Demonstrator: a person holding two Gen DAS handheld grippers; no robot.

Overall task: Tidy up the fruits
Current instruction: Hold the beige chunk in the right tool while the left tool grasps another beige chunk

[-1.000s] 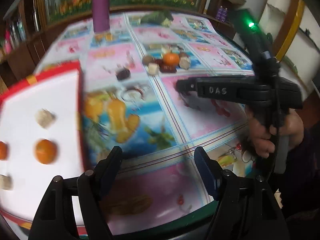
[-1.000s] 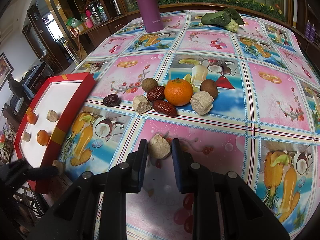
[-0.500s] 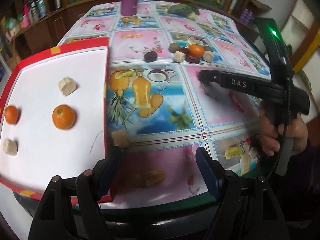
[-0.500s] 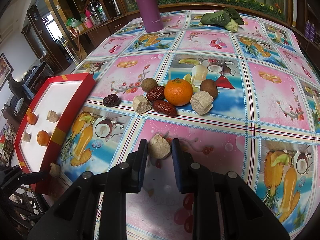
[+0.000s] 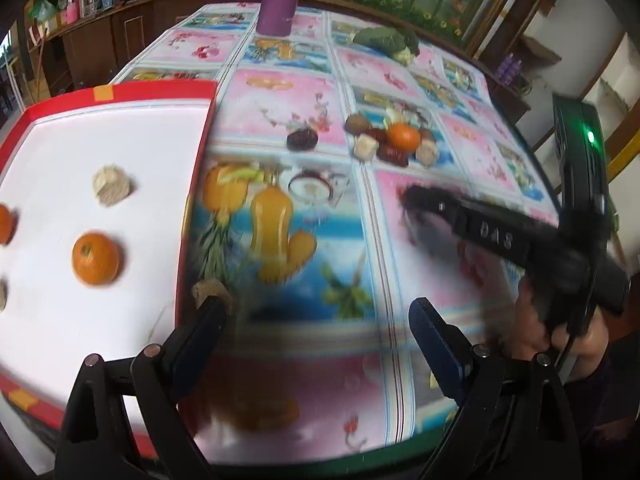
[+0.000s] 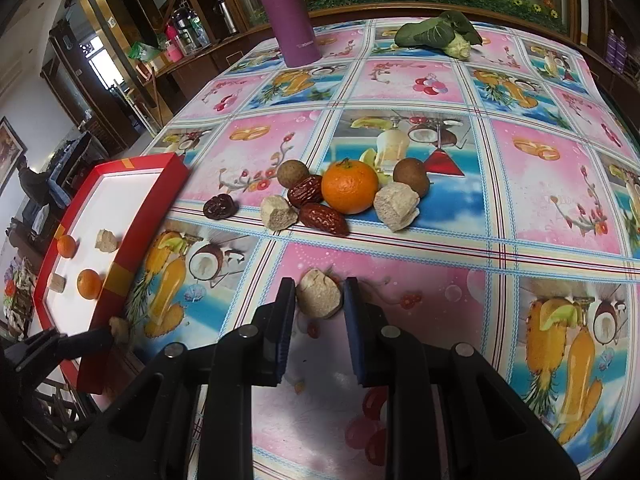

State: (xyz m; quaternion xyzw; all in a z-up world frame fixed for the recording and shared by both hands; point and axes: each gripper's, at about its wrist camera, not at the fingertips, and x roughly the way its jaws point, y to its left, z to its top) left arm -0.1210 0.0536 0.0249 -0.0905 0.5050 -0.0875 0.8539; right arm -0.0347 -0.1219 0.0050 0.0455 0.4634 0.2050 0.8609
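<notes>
My right gripper (image 6: pixel 319 302) is shut on a beige fruit chunk (image 6: pixel 318 292) low over the pink tablecloth square. Behind it lies the fruit pile: an orange (image 6: pixel 350 186), dark red dates (image 6: pixel 323 219), brown longans (image 6: pixel 411 176) and more beige chunks (image 6: pixel 396 206). In the left wrist view my left gripper (image 5: pixel 320 316) stands open beside the red tray (image 5: pixel 192 184). A small beige chunk (image 5: pixel 208 290) rests against its left fingertip, outside the tray wall. Inside the tray lie an orange (image 5: pixel 96 258) and a beige chunk (image 5: pixel 111 185); others show at the left edge.
A purple flask (image 6: pixel 292 12) and a leafy vegetable (image 6: pixel 434 34) stand at the far side of the table. One dark date (image 6: pixel 219 207) lies apart from the pile, toward the tray. A person's hand (image 5: pixel 536 320) holds the right gripper's handle.
The left wrist view has swung toward the tray, and the small beige chunk now shows at the left fingertip. My right gripper has stayed still on its chunk.
</notes>
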